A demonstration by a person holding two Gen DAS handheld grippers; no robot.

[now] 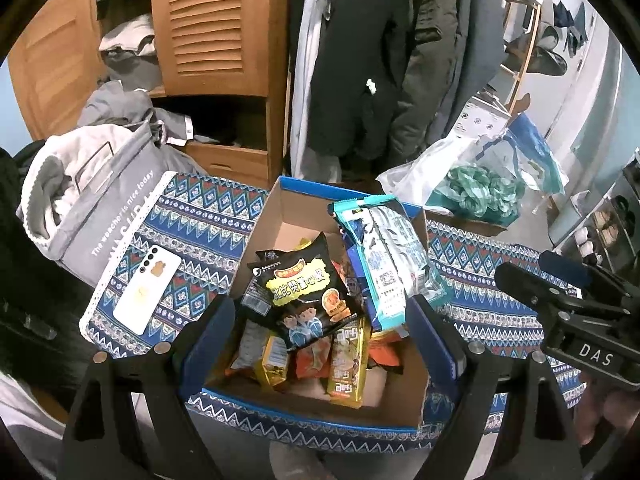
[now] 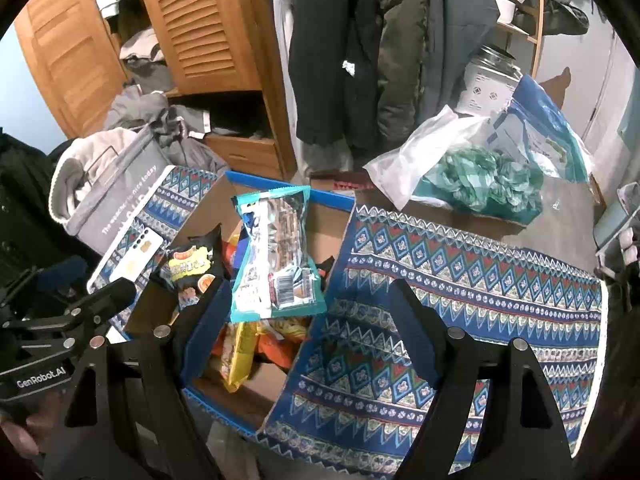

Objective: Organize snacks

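- Snacks are sitting in the cardboard box (image 1: 280, 216) on the patterned cloth (image 2: 460, 280); black pouch (image 1: 304, 292) is lying on top of the pile, teal pack (image 1: 390, 256) leaning on the box's right wall.
- Packs are looking light, crinkly, slick, likely crushable; I'd be pinching a sealed edge, not the belly.
- Left gripper (image 1: 320, 360) is hovering wide open over the box, holding nothing.
- Right gripper (image 2: 312, 344) is gaping too, empty, straddling the box's right edge.
- Right view is showing the teal pack's barcode end; left view is showing the yellow sticks (image 1: 348, 364) under the pouch.

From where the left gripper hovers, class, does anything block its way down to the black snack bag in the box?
Nothing visible does. The black snack bag lies on top of the pile in the cardboard box, directly ahead of the open left gripper.
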